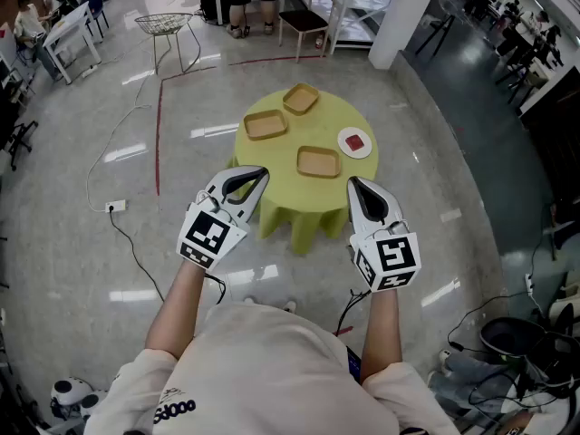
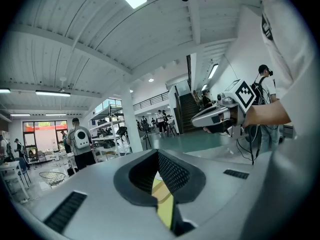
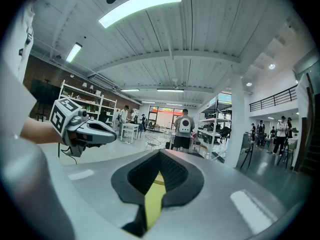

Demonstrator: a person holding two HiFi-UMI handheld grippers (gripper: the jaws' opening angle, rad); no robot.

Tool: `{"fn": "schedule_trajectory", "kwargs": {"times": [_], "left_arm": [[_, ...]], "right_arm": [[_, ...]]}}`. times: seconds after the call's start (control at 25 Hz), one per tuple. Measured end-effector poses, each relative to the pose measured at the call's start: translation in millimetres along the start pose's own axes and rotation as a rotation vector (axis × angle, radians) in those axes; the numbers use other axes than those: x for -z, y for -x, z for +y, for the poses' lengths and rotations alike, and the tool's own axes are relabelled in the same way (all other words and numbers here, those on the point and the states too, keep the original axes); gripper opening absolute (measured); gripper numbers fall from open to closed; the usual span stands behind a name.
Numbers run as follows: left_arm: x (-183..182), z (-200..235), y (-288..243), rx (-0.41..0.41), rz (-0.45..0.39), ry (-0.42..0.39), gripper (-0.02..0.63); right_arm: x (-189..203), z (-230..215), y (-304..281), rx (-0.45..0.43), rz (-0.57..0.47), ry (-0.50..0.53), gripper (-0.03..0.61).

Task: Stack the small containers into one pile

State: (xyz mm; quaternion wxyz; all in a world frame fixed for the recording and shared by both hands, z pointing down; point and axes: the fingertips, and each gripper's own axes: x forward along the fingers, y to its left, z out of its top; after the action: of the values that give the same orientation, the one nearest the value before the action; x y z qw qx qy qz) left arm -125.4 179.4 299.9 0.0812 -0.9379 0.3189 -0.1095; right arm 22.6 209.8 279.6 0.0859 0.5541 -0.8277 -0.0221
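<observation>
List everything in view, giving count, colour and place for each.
small containers: three, tan, apart on the tabletop, not stacked; the others at and
plate: one, white, something red on it, at the table's right edge
table: one, round, yellow-green cloth, centre
wire basket: one, white, on legs, far left
socket: one, white, with cable, on the floor at left
pillar: one, white, behind the table
left gripper: grey, shut, empty, short of the table
right gripper: grey, shut, empty, alongside

The surface is yellow-green. The small containers are tan: the far one, the left one, the near one. The plate is white with a red centre. The left gripper and right gripper are grey, with black-and-white square markers.
</observation>
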Motion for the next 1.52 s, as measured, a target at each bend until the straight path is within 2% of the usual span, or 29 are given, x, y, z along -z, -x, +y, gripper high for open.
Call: {"fn": "schedule_trajectory", "kwargs": {"times": [0.2, 0.44, 1.08, 1.28, 1.52], "left_arm": [[1.1, -2.2, -4.7, -0.005, 0.009, -0.009, 0.006], [6.5, -10.8, -8.1, -0.009, 0.036, -0.007, 0.005], [30.6, -38.1, -7.7, -0.088, 0.125, 0.081, 0.005], [41.9, -22.5, -25.1, -0.107, 0.125, 0.112, 0.005], [64.5, 10.2, -72.1, -0.075, 0.127, 0.128, 0.005]], "right_arm": [[3.9, -6.0, -1.8, -0.004, 0.006, 0.0, 0.011], [1.6, -9.1, 1.5, -0.009, -0.045, -0.001, 0.011], [28.3, -16.5, 14.2, -0.109, -0.023, -0.031, 0.009], [39.1, -31.8, -6.6, -0.059, 0.011, -0.013, 0.011], [57.8, -57.3, -51.7, -0.011, 0.068, 0.019, 0.011]]}}
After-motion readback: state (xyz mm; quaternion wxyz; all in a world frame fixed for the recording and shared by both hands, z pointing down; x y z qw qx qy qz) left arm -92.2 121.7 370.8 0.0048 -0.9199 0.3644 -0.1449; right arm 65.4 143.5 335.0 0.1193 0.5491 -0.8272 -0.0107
